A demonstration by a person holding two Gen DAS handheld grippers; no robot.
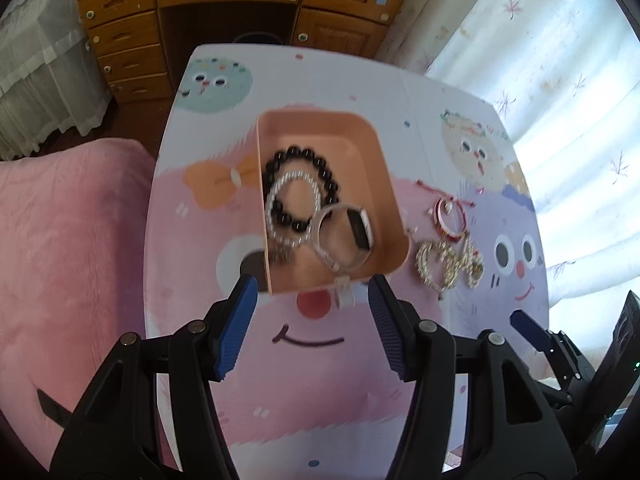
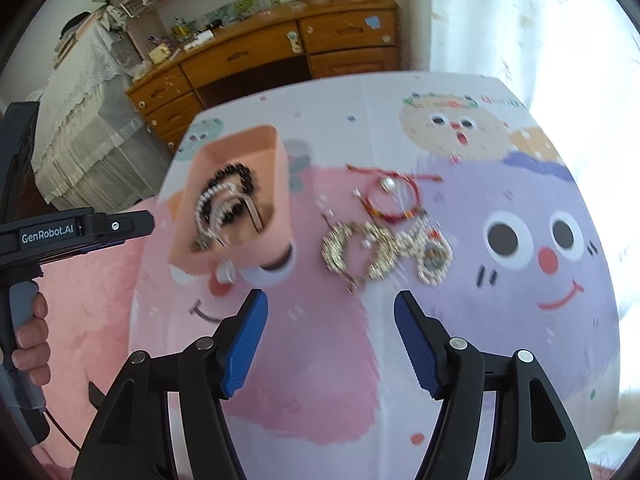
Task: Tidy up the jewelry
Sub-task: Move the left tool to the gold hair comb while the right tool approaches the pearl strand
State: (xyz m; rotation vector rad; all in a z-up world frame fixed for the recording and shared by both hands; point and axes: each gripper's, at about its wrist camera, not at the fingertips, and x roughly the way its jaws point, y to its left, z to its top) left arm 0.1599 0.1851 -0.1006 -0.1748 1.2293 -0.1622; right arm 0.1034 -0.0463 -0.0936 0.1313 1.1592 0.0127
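Note:
A peach box [image 1: 362, 136] stands on the cartoon-print table [image 1: 320, 380]. It holds a black bead bracelet [image 1: 305, 153], a pearl bracelet [image 1: 275, 197] and a white wristband [image 1: 362, 229] whose clear clasp hangs over the near wall. My left gripper [image 1: 312, 284] is open just in front of that wall, its pads touching nothing. To the right of the box lie a red cord bracelet [image 2: 394, 205] and a heap of gold chain jewelry [image 2: 376, 252]. My right gripper [image 2: 330, 296] is open just short of the gold heap, with nothing between its fingers.
A wooden desk with drawers [image 2: 256, 56] stands beyond the table's far edge. A pink blanket [image 1: 68, 240] lies along the left side, and white curtains [image 1: 540, 60] hang at the right. A hand [image 2: 30, 336] holds the left gripper's handle.

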